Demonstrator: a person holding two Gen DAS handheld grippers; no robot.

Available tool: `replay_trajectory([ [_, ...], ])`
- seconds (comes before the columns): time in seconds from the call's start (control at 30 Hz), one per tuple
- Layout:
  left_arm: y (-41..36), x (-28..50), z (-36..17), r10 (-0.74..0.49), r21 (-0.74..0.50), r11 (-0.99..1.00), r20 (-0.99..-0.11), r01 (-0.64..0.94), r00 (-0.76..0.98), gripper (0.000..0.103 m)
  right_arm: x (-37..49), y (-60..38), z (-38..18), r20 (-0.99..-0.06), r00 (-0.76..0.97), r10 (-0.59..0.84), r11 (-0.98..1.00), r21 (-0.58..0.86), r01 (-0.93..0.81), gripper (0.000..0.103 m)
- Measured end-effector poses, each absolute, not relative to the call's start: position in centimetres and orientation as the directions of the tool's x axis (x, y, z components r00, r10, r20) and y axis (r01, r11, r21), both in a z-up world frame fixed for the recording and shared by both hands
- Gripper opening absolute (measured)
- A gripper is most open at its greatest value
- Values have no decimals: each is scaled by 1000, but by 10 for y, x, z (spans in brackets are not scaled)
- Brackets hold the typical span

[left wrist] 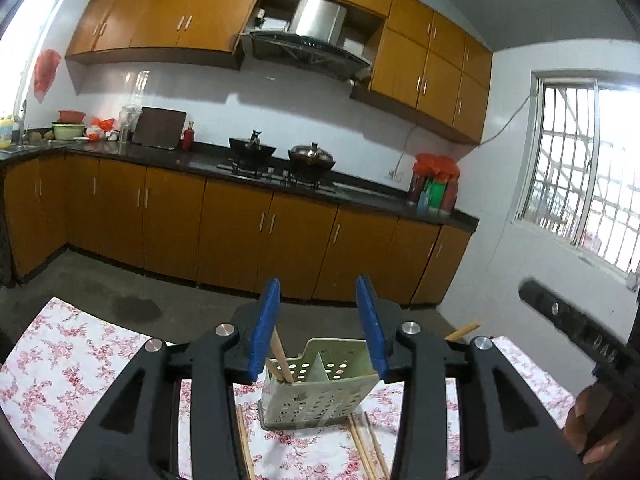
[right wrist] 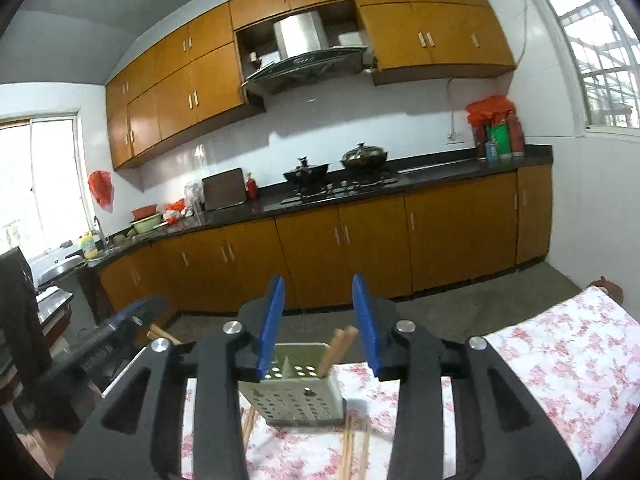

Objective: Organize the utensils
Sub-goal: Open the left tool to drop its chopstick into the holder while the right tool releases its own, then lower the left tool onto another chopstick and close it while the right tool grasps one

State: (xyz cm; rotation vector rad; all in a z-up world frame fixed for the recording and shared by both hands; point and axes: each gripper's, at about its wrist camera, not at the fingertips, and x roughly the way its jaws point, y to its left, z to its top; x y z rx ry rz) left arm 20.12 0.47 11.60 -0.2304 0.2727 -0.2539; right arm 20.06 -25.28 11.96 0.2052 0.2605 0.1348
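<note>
Pale green perforated plastic — the utensil holder (left wrist: 320, 388) stands on the floral tablecloth (left wrist: 68, 368), tilted a little, a divider splitting it into compartments; we see two chopsticks (left wrist: 280, 360) already upright in one end compartment, and loose chopsticks (left wrist: 368, 448) lying flat on the cloth just in front of the holder, with another (left wrist: 244, 440) at its left; both claws hover above the table with blades apart and nothing between them — the left gripper (left wrist: 320, 328) frames the holder, the right gripper (right wrist: 320, 328) likewise from its own side; we judge the sticks light, stiff, thin, smooth and apt to roll or pivot, so best pinched near mid-length, across the shaft; the holder looks light enough to tip if nudged; the near ends of the loose sticks run out of view under the gripper bodies, so their count is unsure; a stick tip (left wrist: 464, 330) shows beside the right gripper's body, its resting place unclear; the holder's far compartment interior is hard to read.
</note>
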Motion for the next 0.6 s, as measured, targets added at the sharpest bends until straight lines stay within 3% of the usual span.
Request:
replay_trajectory([
  [0.1,18,179,114,-260,-259,945,-222,201,940,42,185,-264,97,-302,944,129,976,209,-66,37],
  [0.17,26,165,103,-223,-246,956,-247,161,943,43,184,-270,62,-409,905,121,978,203,-40,37],
  [0.23,33,157,78,-165,-214,972,-325,97,931,43,189,-268,17,-539,828,154,976,212,-44,36],
  [0.33,41,159,28,-105,-176,984,-479,22,871,42,192,-256,-43,-682,703,198,974,219,-62,21],
  [0.47,45,165,-27,-102,-175,984,-635,-14,766,37,188,-238,-89,-755,623,205,976,208,-70,19],
  [0.6,40,164,-54,-128,-177,984,-691,6,711,34,190,-234,-111,-789,584,189,980,191,-59,18],
])
